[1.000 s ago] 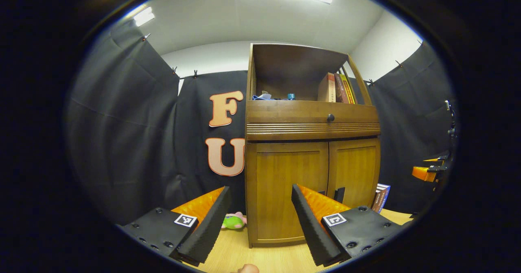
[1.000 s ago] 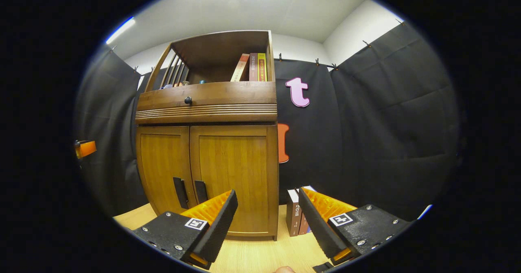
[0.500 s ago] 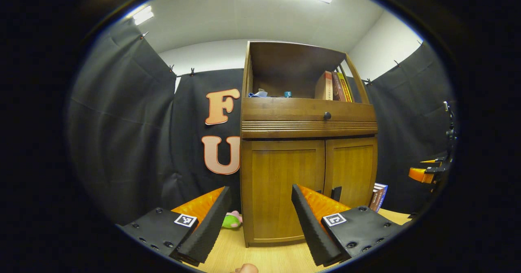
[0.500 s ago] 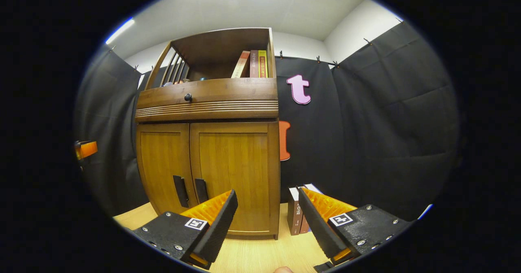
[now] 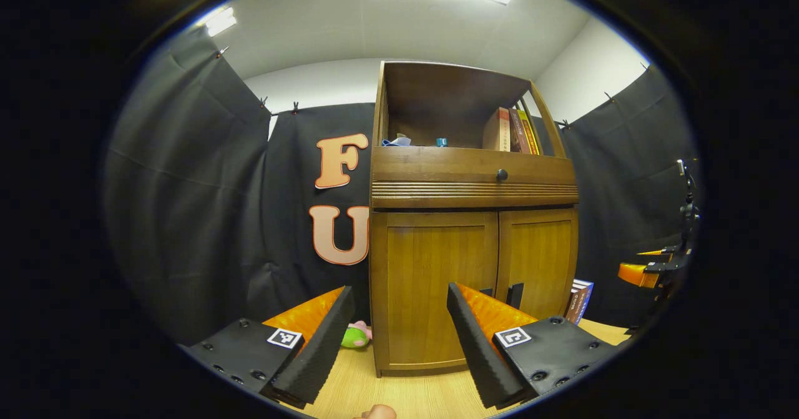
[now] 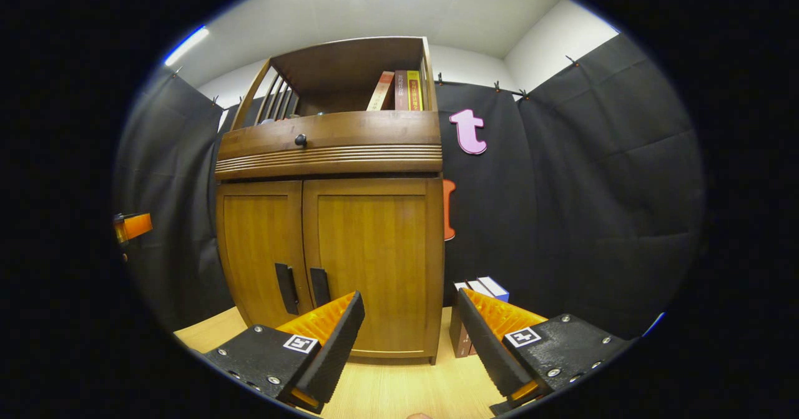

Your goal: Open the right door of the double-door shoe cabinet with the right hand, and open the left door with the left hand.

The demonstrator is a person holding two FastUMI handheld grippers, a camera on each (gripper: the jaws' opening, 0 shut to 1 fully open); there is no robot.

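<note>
Your left gripper (image 5: 399,331) sits with its fingers spread wide and nothing between them, and your right gripper (image 6: 409,338) is likewise agape and empty; each finger carries a small square black-and-white marker, which is a pattern and not writing. Both grippers hover over the light wooden bench (image 5: 412,397), short of the shoe cabinet (image 6: 331,219) and not touching it. In the left gripper view the right gripper (image 5: 649,272) shows far off at the right edge. The cabinet stands upright on the bench against the black booth wall, brown wood with a visible grain, and both doors are shut. The left door (image 5: 431,281) and the right door (image 6: 374,263) are plain framed panels meeting at the middle, each with a dark upright handle (image 6: 319,286) low near the seam. Above them runs a ribbed band and a drawer front with a round dark knob (image 6: 300,139), then an open shelf holding leaning books (image 6: 399,91) whose spine lettering is too small to read. A green and pink soft toy (image 5: 354,336) lies on the bench beside the cabinet's left side, and more books (image 6: 474,310) stand on the bench just beside its right side, their lettering unreadable too.
</note>
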